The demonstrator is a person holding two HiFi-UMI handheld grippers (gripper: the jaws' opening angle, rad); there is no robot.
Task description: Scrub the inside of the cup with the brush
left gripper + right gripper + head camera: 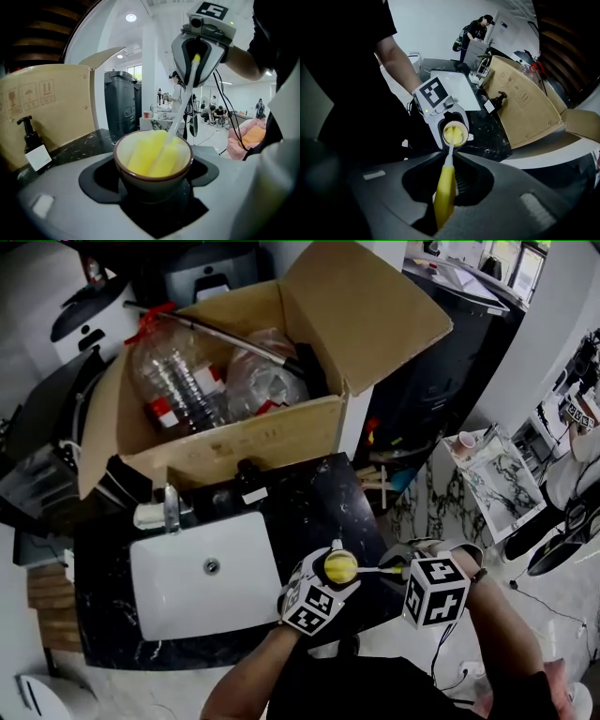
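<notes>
Left gripper: jaws clamped on the outer wall of the cup; cup held just right of the sink; probably ceramic, rigid, chippable, glaze likely slick; best gripped low on the wall. Right gripper: jaws pinching the brush by its thick yellow handle; soft foam head inside cup. Cardboard box behind the sink: handling pictograms only; no legible wording.

An open cardboard box holds clear plastic bottles. A white sink sits in the dark desk beside it.
</notes>
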